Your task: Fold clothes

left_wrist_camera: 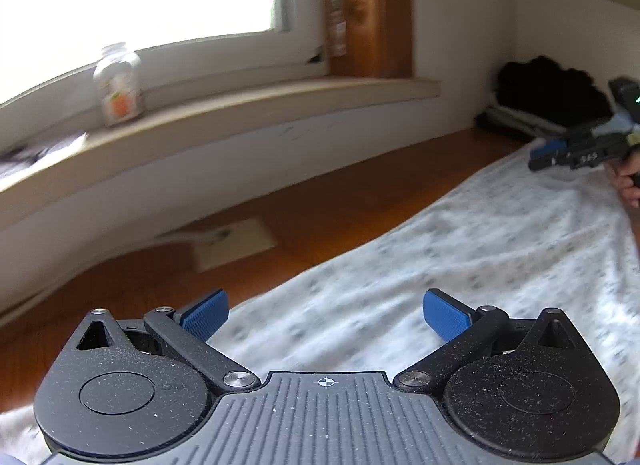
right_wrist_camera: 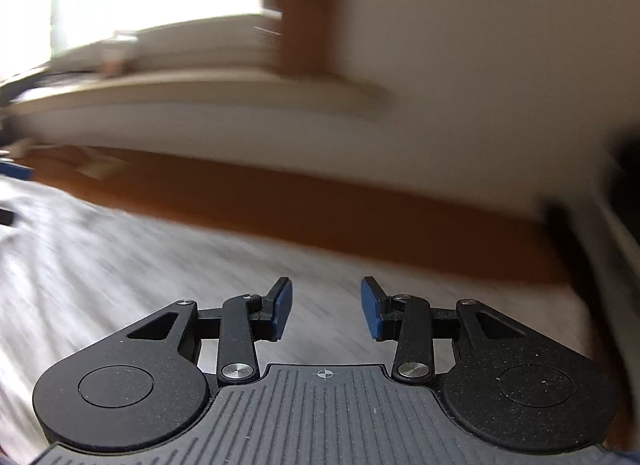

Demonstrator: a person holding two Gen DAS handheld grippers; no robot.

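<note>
A white garment with a small grey print [left_wrist_camera: 460, 249] lies spread flat on the wooden table [left_wrist_camera: 312, 209]. My left gripper [left_wrist_camera: 326, 313] hovers over its near left part, open wide, with nothing between its blue pads [left_wrist_camera: 206, 315]. In the left wrist view my right gripper [left_wrist_camera: 538, 157] shows side-on at the cloth's far right end, held by a hand [left_wrist_camera: 628, 181]. The right wrist view is blurred: my right gripper [right_wrist_camera: 326, 309] stands open above the white garment [right_wrist_camera: 120, 265], its pads empty.
A windowsill [left_wrist_camera: 240, 113] with a clear jar [left_wrist_camera: 118, 85] runs along the wall behind the table. A pale sheet of paper [left_wrist_camera: 232, 243] lies on the table near the wall. A dark clothes pile [left_wrist_camera: 548, 93] sits in the far right corner.
</note>
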